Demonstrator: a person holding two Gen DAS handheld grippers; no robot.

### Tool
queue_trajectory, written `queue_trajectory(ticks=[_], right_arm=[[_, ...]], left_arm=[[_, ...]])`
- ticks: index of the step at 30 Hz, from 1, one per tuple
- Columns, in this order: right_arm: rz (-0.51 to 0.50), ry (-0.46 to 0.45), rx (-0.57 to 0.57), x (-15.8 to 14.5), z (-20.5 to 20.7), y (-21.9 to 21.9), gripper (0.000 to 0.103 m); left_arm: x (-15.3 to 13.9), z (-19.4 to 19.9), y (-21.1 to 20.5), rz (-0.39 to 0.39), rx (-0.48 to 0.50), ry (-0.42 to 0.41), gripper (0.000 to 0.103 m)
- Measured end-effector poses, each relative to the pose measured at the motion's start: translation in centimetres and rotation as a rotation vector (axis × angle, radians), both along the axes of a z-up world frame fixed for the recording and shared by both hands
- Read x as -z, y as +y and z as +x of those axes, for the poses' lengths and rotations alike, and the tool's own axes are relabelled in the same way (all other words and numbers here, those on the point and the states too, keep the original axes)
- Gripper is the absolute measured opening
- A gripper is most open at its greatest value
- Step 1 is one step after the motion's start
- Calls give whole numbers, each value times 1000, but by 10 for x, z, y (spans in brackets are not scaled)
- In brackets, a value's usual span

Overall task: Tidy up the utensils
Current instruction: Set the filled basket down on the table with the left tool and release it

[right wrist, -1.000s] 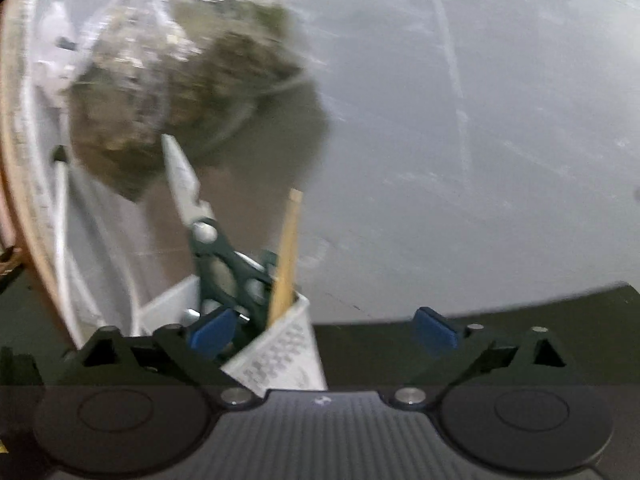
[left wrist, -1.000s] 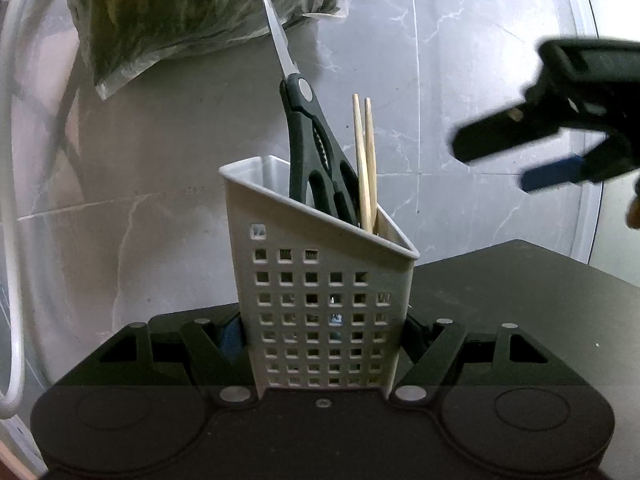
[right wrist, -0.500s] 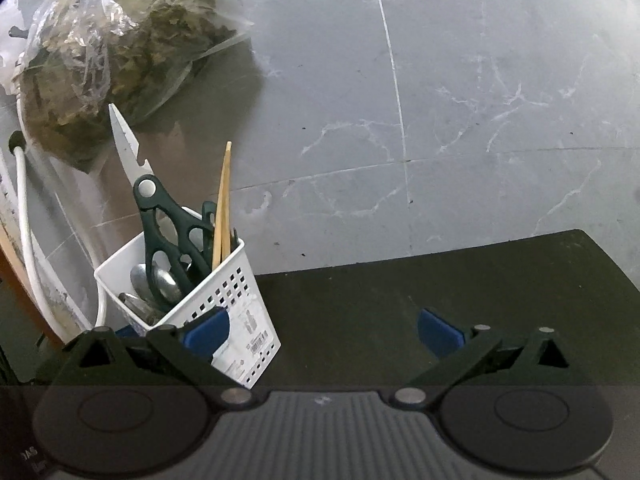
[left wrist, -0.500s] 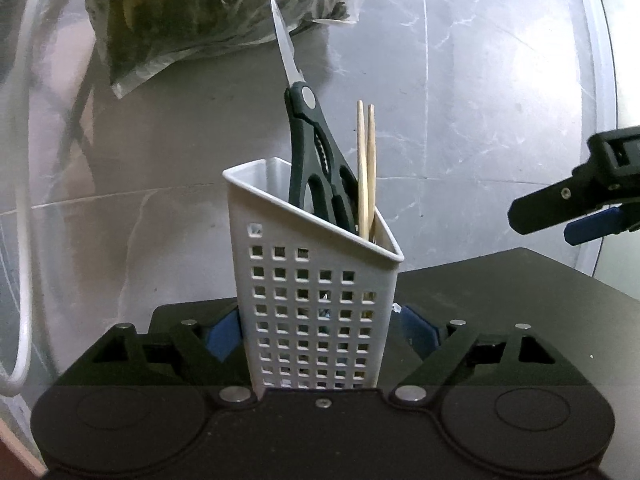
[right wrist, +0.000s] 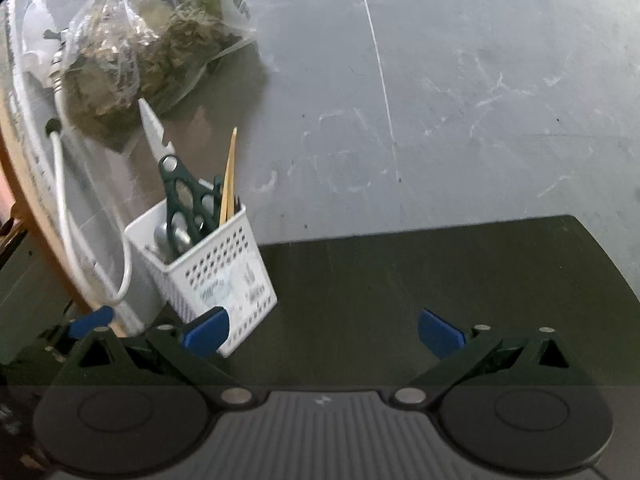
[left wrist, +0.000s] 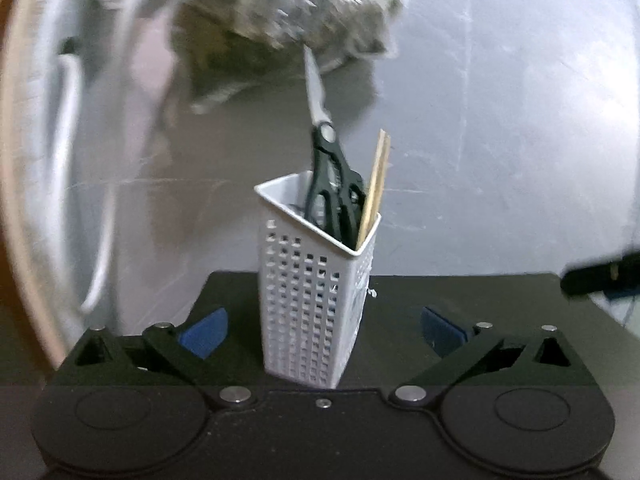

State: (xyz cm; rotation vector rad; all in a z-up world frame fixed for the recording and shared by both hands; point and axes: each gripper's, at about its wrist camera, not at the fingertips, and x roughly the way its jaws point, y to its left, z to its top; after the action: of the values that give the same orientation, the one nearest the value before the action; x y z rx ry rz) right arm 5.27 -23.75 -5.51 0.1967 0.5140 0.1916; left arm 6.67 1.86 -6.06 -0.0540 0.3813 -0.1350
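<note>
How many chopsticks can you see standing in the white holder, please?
2: both chopsticks stand side by side in the holder's right corner, beside the scissors. Others may be hidden lower inside.

1. We see the left gripper (left wrist: 322, 330) as black plastic with two round discs and silver screws.
2. Its fingertips (left wrist: 204, 330) carry blue pads.
3. The right gripper (right wrist: 322, 330) looks the same, with a ribbed grey panel.
</note>
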Motion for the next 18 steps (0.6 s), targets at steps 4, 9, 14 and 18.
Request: queue_trajectory(ticks=[4, 9, 14, 18], right_arm=[[-25, 17, -45, 6, -26, -15, 103], [-45, 26, -71, 10, -51, -25, 103], [-41, 66, -83, 11, -72, -30, 103], [-66, 76, -75, 12, -85, -34, 103]], left_arm=[[-16, -41, -7, -22, -150, 47, 102], [-35, -78, -14, -36, -248, 90, 102], [-46, -109, -23, 9, -272, 108, 102], [-47, -121, -31, 50, -239, 142, 102]])
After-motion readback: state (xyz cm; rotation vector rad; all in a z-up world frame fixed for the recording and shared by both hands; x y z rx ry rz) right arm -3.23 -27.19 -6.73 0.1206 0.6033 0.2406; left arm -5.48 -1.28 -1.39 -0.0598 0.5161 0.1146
